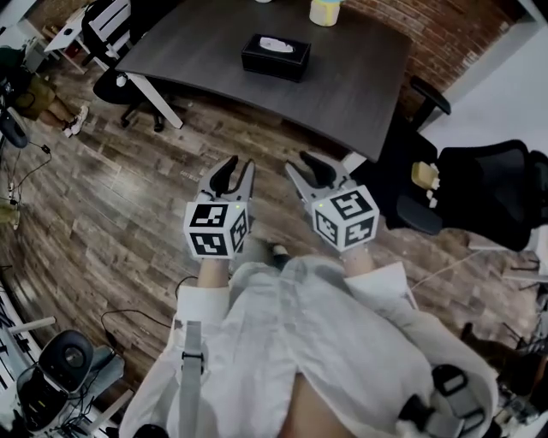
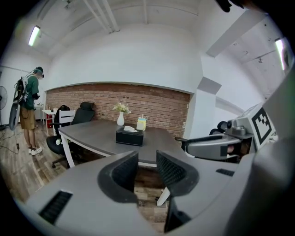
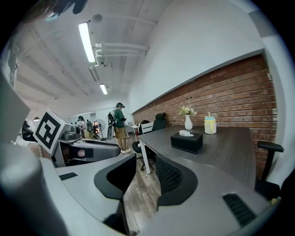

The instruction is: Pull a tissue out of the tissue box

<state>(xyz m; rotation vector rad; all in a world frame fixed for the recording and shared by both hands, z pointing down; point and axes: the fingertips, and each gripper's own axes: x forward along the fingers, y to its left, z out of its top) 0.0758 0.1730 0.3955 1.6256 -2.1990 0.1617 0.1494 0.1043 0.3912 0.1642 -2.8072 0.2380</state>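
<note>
The left gripper (image 1: 233, 174) and the right gripper (image 1: 315, 171) are held side by side over the wood-plank floor (image 1: 128, 197). Both have their jaws standing wide with nothing between them. The black rectangular tissue box (image 1: 276, 58) sits well ahead of both claws on the dark grey table (image 1: 360, 94), and a white tissue (image 1: 276, 44) pokes from its top slot.

Nothing has been reached yet, so the likely troubles lie in the approach and the pull. The table's near edge stands between the claws and the box, and a low approach could knock the jaws against it. The box looks light and unanchored. If one claw tugs the tissue while the other leaves the box free, the box may lift or slide instead of giving up a sheet. A shallow pinch could tear the tissue, and a deep one could drag out several. Reaching too far risks toppling the pale yellow container (image 1: 325, 11) just beyond the box.
</note>
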